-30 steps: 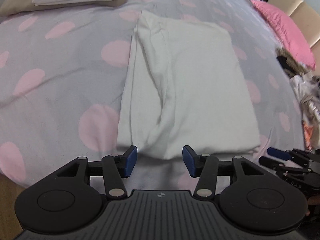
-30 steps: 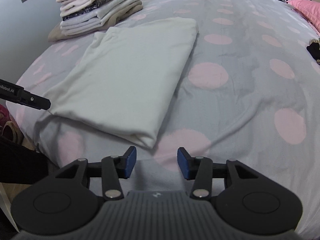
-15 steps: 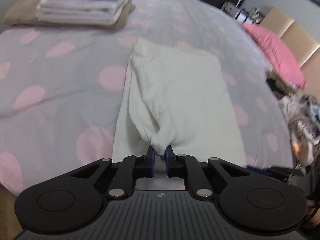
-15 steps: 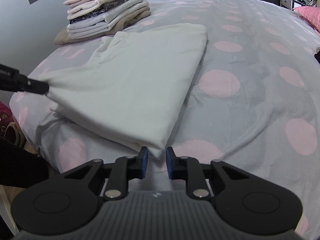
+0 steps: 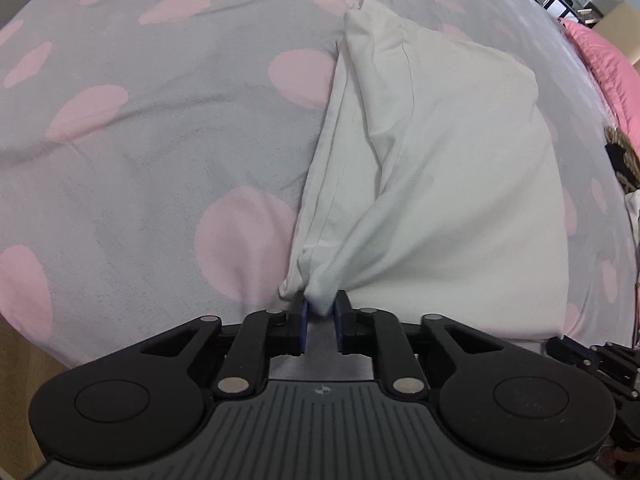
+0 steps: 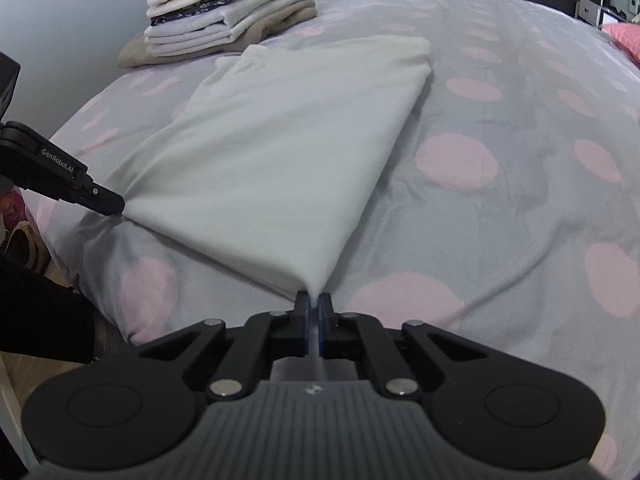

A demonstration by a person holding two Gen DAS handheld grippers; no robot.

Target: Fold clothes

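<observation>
A white folded garment (image 5: 448, 168) lies on the grey bedspread with pink dots (image 5: 140, 152). My left gripper (image 5: 319, 312) is shut on its near left corner, with the cloth bunched between the blue pads. My right gripper (image 6: 315, 304) is shut on the near right corner of the same garment (image 6: 280, 152), which is pulled taut and lifted at the near edge. The left gripper also shows in the right wrist view (image 6: 100, 200), clamped on the other corner.
A stack of folded clothes (image 6: 228, 8) sits at the bed's far left corner. A pink pillow (image 5: 608, 68) and a pile of unfolded clothes (image 5: 624, 160) lie to the right. The bed edge and floor (image 6: 24, 240) are at the near left.
Both grippers went from open to shut on the garment's near corners. They have lifted the near edge, so the cloth now stretches taut between them.
</observation>
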